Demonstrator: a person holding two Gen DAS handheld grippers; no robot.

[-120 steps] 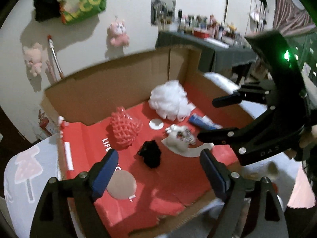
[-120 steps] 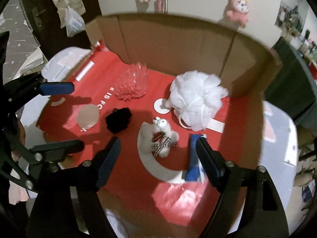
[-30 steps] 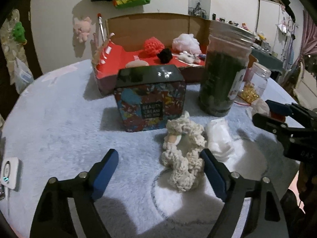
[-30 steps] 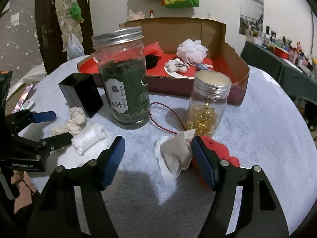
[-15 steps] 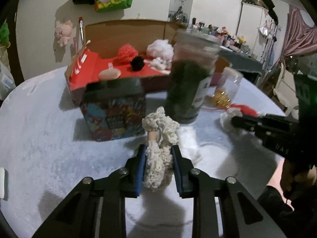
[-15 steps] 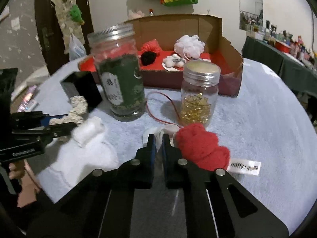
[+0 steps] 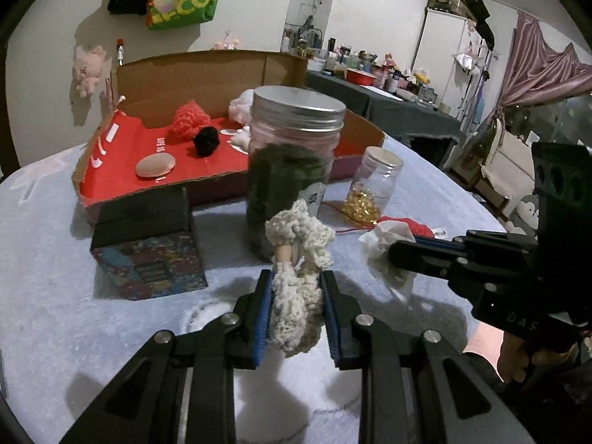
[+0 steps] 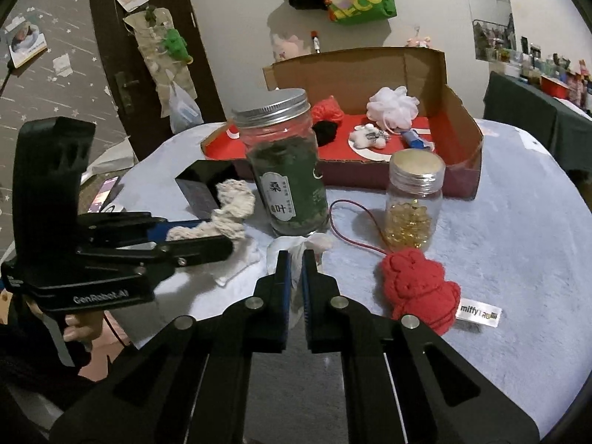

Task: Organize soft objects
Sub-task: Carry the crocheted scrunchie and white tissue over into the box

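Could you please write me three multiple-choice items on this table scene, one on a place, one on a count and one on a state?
1. Where does the white bath puff lie?
A. inside the cardboard box
B. on the blue table cover beside the small jar
C. on top of the black tin

2. How many jars with metal screw lids stand on the table?
A. one
B. two
C. four

3. What is the left gripper doing?
A. standing open over nothing
B. clamped on a cream knitted doll
C. clamped on the red knitted toy

Answers: 1 A, the puff sits on the box's red floor near its back wall. 2 B, only the tall jar of dark leaves and the small jar of golden capsules show. 3 B, the doll is pinched between the blue-padded jaws, while the red knitted toy lies free on the cover.
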